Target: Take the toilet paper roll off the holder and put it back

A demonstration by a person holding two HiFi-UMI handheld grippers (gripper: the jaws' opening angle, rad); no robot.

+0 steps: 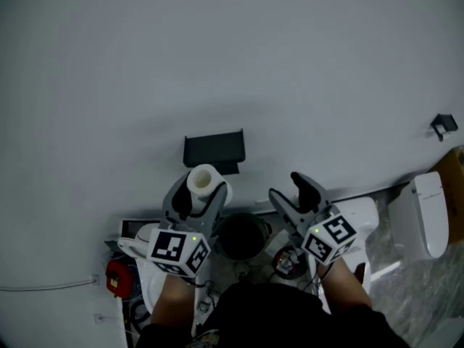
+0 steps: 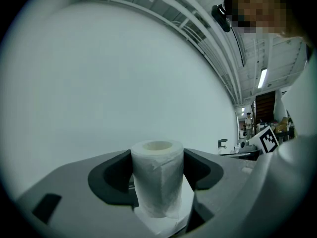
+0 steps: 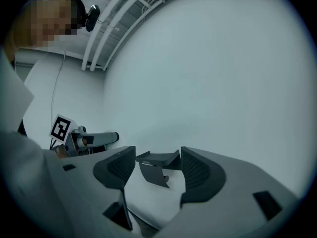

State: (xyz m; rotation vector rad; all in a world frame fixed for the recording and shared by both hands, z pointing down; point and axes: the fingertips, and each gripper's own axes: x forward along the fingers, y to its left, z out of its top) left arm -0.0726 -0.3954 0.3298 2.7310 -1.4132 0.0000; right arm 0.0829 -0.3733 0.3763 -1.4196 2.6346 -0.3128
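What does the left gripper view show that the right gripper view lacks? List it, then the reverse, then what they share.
Left gripper view only: the toilet paper roll, upright, clamped in the left gripper. Right gripper view only: the black holder on the white wall, seen beyond the right gripper's open, empty jaws. Both: that wall and the ceiling pipes.

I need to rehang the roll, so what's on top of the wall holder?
Nothing shows on the holder; its top looks bare. The toilet paper roll is clamped in the left gripper. From above, the roll covers part of its underside.
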